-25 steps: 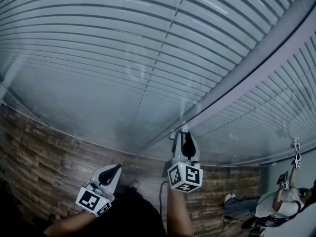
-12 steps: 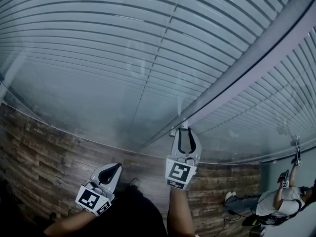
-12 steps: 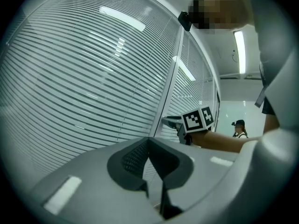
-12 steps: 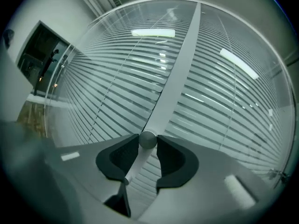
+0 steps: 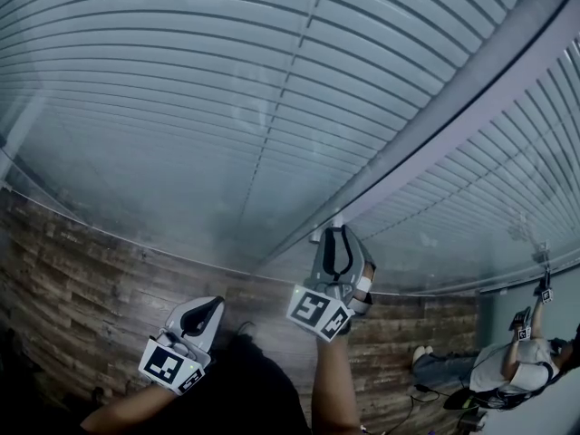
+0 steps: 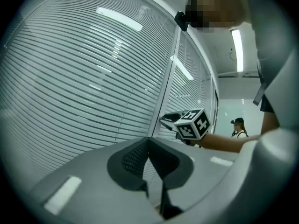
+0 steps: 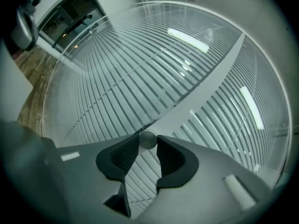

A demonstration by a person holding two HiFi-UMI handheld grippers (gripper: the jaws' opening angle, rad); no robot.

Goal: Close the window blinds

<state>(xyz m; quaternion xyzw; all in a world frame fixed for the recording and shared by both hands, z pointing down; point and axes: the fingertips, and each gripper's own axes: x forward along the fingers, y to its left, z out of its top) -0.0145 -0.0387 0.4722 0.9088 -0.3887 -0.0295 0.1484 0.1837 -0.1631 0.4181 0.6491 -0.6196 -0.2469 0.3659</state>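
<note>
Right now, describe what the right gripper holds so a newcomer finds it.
Find the slatted window blinds and the pale frame post dividing the two panels. On that post sits a small round grey knob, pinched by the right gripper. It is the only rounded part among straight slats.

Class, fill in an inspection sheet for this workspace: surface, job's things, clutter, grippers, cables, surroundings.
Surface: wood-pattern floor below the glazing.
Job's things: slatted blinds behind glass, with gaps showing between the slats; round knob on the grey frame post.
Clutter: nothing seen.
Grippers: right gripper has its fingers clamped on the knob; left gripper is held low, fingers together, empty.
Cables: a faint dark lead seems to lie on the floor at the right.
Surroundings: another person at the far right, reaching up to the next blind.
</note>
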